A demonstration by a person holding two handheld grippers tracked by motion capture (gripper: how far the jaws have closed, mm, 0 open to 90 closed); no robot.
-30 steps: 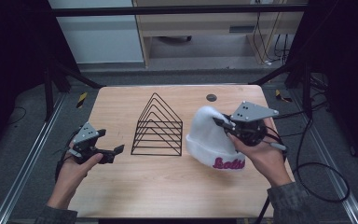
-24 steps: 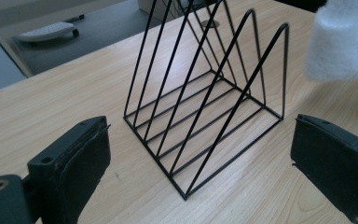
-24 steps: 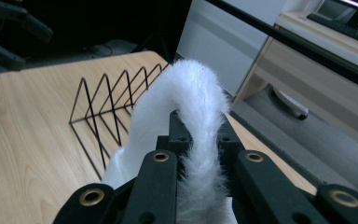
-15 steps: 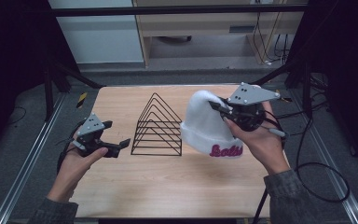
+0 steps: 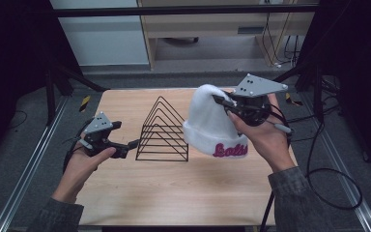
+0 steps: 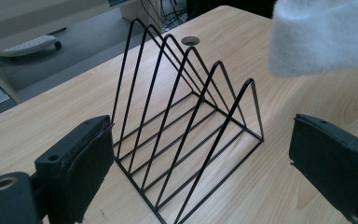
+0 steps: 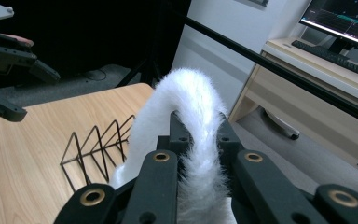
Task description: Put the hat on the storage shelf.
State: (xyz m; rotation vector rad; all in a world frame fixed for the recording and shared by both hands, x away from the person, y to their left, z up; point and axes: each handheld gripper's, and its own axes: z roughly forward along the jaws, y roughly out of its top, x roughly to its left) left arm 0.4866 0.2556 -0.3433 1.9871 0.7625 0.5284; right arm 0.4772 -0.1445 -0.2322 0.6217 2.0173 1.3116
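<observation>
White knit beanie [image 5: 211, 126], fuzzy pile, pink lettering on the folded cuff. It hangs clear of the table [image 5: 174, 193], just to the right of the wire rack [image 5: 163, 131] in the high view, cuff low and crown up. Right claw [image 5: 227, 105] is pinched shut on a fold of fabric near the crown; in the right gripper view the white pile [image 7: 191, 140] bulges up between the two black jaws.

Handling, as judged: light, soft, no stiffness of its own. It droops from whatever point holds it, and the cuff sags open below. The fuzzy surface should give good friction, so slip looks unlikely, but a pinch on a thin fold may pull loose if the hat snags on a wire. Not fragile. Best holds: the crown for carrying, as here; the thick doubled cuff for spreading or steering the opening.

Wire rack: black, a row of upright triangular dividers on a flat wire base, standing on the table. All slots empty. The beanie's cuff hangs beside the rack's right end, apparently not touching.

Left claw [image 5: 134, 143]: jaws spread wide, holding nothing, at the rack's left side and aimed at it; the left gripper view frames the rack [image 6: 186, 135] between both pads, beanie [image 6: 324, 35] above and beyond.

A round grommet hole [image 6: 190, 41] lies in the table behind the rack.
</observation>
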